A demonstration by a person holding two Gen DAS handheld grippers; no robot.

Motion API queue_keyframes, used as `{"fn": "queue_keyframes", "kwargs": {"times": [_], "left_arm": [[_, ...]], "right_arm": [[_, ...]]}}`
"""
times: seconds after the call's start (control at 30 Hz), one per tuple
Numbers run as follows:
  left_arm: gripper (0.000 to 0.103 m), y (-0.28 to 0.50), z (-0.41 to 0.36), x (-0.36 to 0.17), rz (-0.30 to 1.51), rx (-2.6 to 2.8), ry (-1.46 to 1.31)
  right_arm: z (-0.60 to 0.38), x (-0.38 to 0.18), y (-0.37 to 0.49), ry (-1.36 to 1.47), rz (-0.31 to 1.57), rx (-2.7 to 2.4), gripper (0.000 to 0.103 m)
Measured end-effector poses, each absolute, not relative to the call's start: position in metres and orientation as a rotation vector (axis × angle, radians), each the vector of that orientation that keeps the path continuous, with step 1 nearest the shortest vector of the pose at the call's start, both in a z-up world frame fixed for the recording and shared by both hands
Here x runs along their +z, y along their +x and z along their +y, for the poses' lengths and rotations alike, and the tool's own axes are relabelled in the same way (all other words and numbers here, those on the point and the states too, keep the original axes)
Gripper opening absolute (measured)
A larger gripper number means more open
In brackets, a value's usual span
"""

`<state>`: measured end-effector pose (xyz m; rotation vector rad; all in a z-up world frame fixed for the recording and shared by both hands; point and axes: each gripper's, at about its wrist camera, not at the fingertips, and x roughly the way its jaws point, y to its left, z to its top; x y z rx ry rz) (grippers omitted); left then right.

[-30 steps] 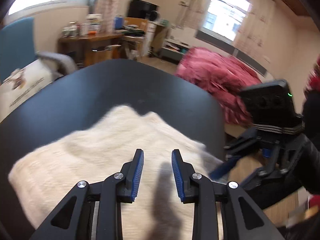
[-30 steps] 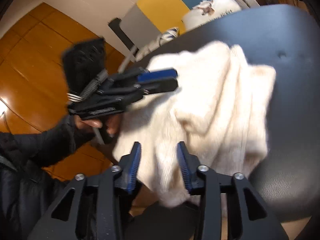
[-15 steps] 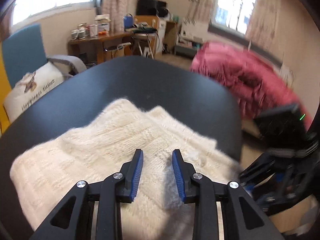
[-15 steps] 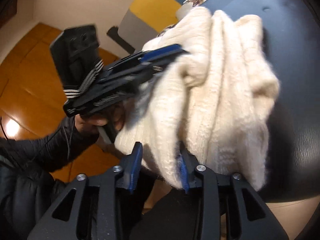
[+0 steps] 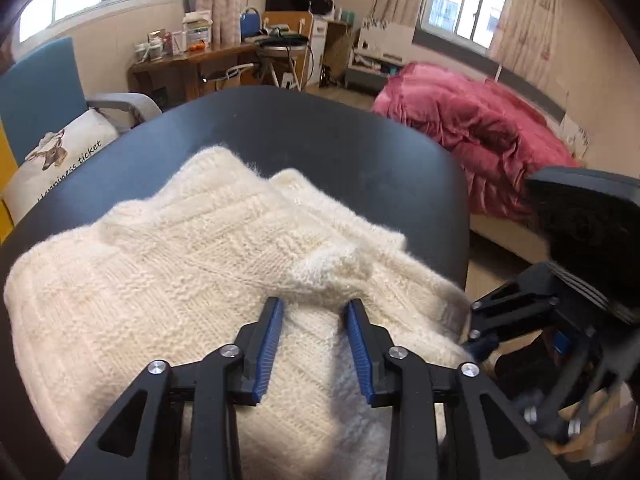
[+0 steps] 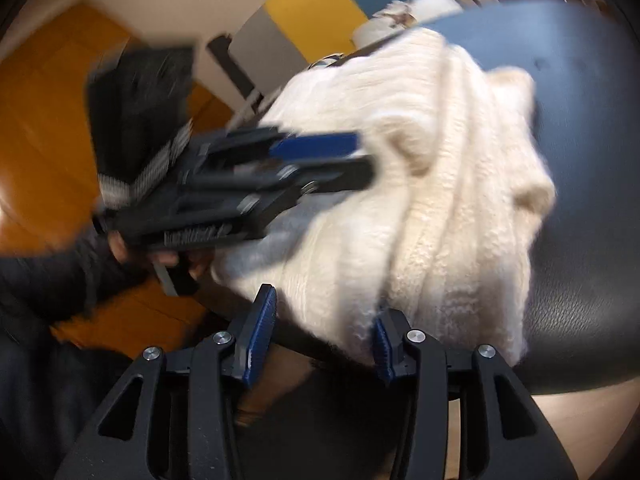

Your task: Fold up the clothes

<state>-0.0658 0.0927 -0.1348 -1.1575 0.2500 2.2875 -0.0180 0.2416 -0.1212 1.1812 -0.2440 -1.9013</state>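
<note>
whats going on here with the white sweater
A person with a gripper in each hand is folding a cream sweater on a black seat. The left gripper has its jaws apart over a raised fold, just opening. The right gripper straddles the sweater's near edge, jaws also opening, not clamped.

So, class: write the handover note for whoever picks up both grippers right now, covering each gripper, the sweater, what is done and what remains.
Left gripper: jaws just opened wider, open over the sweater's middle, gripping nothing.
Right gripper: jaws just reopened at the sweater's near edge, which hangs off the table; cloth lies between the pads, not pinched.
Cream knit sweater: bunched in loose, uneven layers on the black table, a raised lump ahead of the left fingers.
Done: rough gathering only.
Left: flatten, fold squarely, pull the overhang onto the table.
</note>
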Motion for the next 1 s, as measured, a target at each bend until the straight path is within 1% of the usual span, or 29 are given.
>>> {"fn": "queue_keyframes", "kwargs": {"times": [0.07, 0.1, 0.13, 0.27, 0.37, 0.5, 0.57, 0.67, 0.77, 0.8, 0.83, 0.9, 1.0], "left_arm": [[0.035, -0.061, 0.099, -0.138, 0.333, 2.298, -1.134], [0.035, -0.059, 0.098, -0.139, 0.325, 2.299, -1.131], [0.035, -0.059, 0.094, -0.137, 0.287, 2.294, -1.131], [0.035, -0.055, 0.057, -0.118, 0.036, 2.265, -1.089], [0.035, -0.043, 0.018, -0.102, -0.146, 2.296, -1.033], [0.033, -0.019, -0.025, -0.092, -0.264, 2.335, -0.987], [0.033, -0.003, -0.034, -0.094, -0.268, 2.341, -0.988], [0.033, 0.008, -0.034, -0.109, -0.206, 2.335, -1.034], [0.033, 0.016, -0.016, -0.141, -0.041, 2.299, -1.181], [0.033, 0.021, -0.011, -0.148, 0.024, 2.318, -1.18], [0.033, 0.025, -0.011, -0.147, 0.02, 2.341, -1.145], [0.033, 0.021, -0.014, -0.146, -0.032, 2.333, -1.166], [0.033, 0.02, -0.025, -0.141, -0.129, 2.324, -1.14]], "right_arm": [[0.228, -0.122, -0.014, 1.161, -0.196, -1.918, 0.047], [0.227, -0.123, -0.014, 1.159, -0.206, -1.913, 0.047], [0.226, -0.124, -0.016, 1.158, -0.227, -1.903, 0.047], [0.227, -0.12, -0.017, 1.201, -0.33, -1.876, 0.047], [0.233, -0.104, -0.011, 1.201, -0.246, -1.939, 0.049], [0.222, -0.069, -0.002, 1.12, -0.166, -1.949, 0.05], [0.205, -0.057, -0.001, 1.073, -0.099, -1.946, 0.064], [0.204, -0.066, -0.013, 1.08, 0.004, -1.96, 0.064], [0.208, -0.093, -0.03, 1.241, 0.122, -2.033, 0.064], [0.214, -0.101, -0.035, 1.258, 0.069, -2.033, 0.064], [0.221, -0.108, -0.04, 1.26, -0.001, -2.027, 0.064], [0.23, -0.111, -0.043, 1.248, -0.088, -2.022, 0.063], [0.23, -0.108, -0.039, 1.248, -0.094, -2.036, 0.063]]}}
